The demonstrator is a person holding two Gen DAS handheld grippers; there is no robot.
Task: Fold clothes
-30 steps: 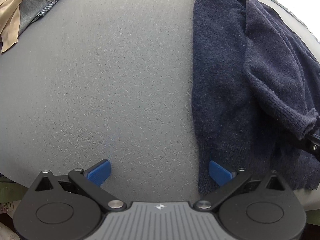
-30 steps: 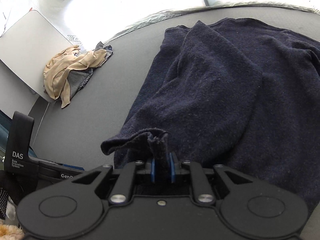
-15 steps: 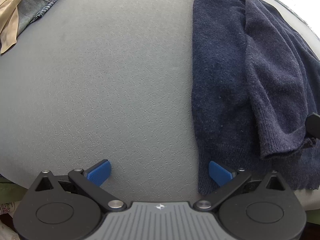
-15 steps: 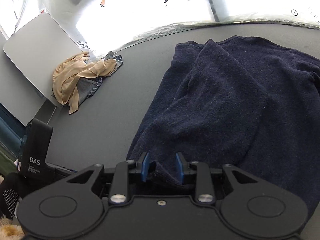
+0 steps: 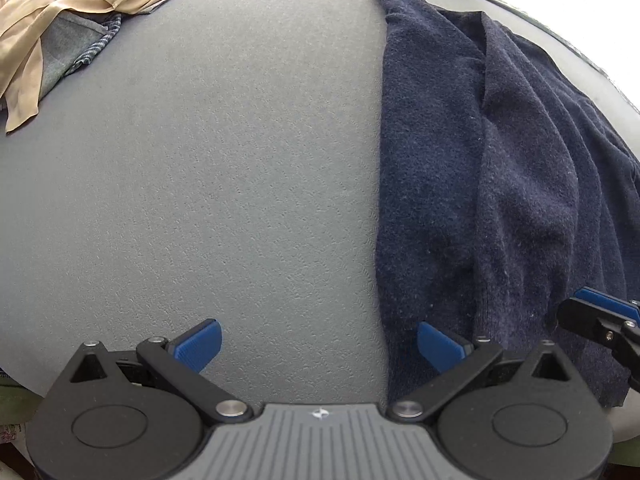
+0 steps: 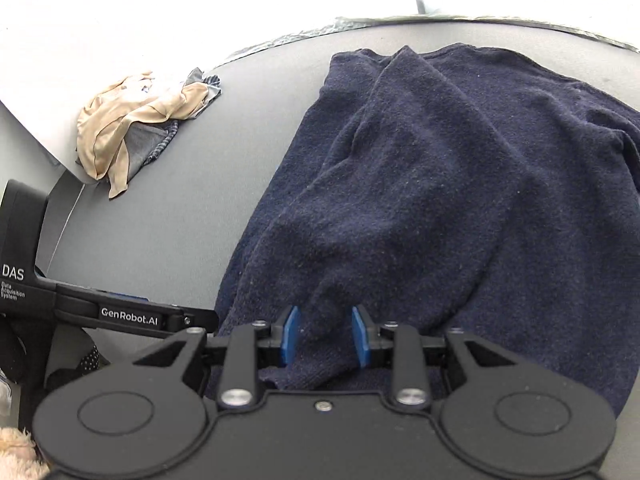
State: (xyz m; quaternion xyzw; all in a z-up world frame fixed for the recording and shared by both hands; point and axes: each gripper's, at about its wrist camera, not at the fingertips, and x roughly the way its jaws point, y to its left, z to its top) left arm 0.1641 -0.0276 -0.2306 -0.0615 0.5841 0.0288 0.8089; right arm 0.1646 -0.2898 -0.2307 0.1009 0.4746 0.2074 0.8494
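Observation:
A dark navy knitted sweater lies spread on the grey table, with one sleeve folded across its body. My right gripper hovers over the near end of that sleeve; its blue pads stand apart and the cloth lies loose between them, not pinched. In the left wrist view one blue right fingertip shows at the right edge. My left gripper is wide open above the bare table, its right fingertip over the sweater's left edge, with nothing held.
A heap of beige and grey-blue clothes sits at the table's far left, against a slanted white board. Bare grey table lies between the heap and the sweater. The table's far edge runs just behind the sweater.
The right gripper was shut on the sleeve's cuff and held it up; its jaws have parted and the sleeve now lies flat on the sweater. The left gripper stays open in place.

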